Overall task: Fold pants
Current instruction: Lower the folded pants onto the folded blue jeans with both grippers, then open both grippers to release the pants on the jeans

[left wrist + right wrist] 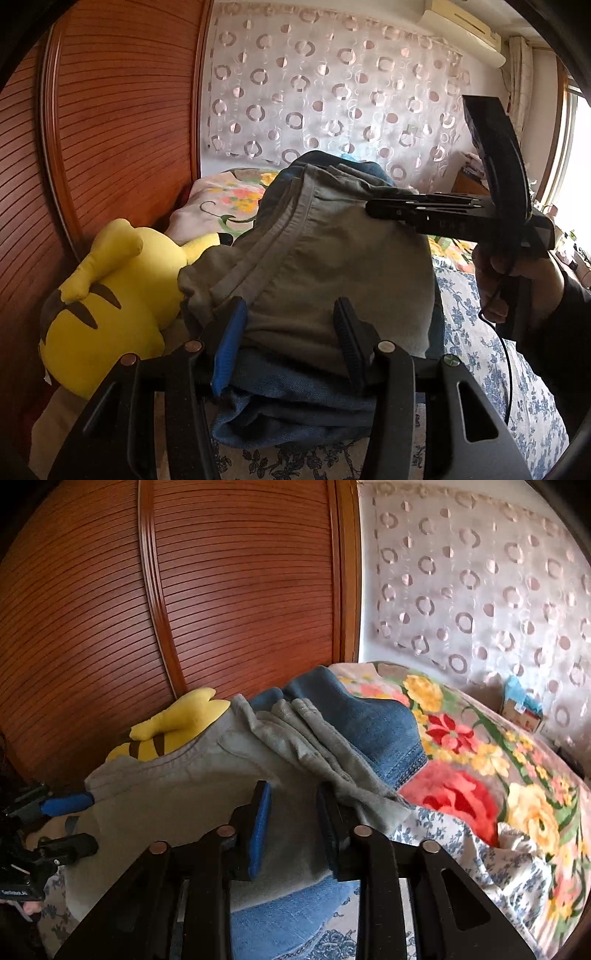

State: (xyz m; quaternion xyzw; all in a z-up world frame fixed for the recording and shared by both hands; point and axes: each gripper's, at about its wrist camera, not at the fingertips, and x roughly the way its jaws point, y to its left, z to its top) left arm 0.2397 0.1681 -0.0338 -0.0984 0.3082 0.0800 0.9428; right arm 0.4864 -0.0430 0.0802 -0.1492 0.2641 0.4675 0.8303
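Folded grey pants (314,258) (166,786) lie on top of blue jeans (288,406) (369,720) on the bed. My left gripper (288,332) is low at the near edge of the pile, jaws apart, with grey cloth lying loose between the pads. From the right wrist view it shows at the left edge as the left gripper (79,821), its fingers spread around the pants' edge. My right gripper (293,823) straddles the pants' other side, also open with cloth in the gap. The left wrist view shows the right gripper (371,206) side-on, held by a hand (509,280).
A yellow plush toy (110,295) (173,720) lies against the slatted wooden wardrobe door (122,110) (221,590) just beyond the pile. A bright floral blanket (480,775) covers the bed to the right, over a blue-flowered sheet (480,350). A small box (521,709) sits by the curtain (332,92).
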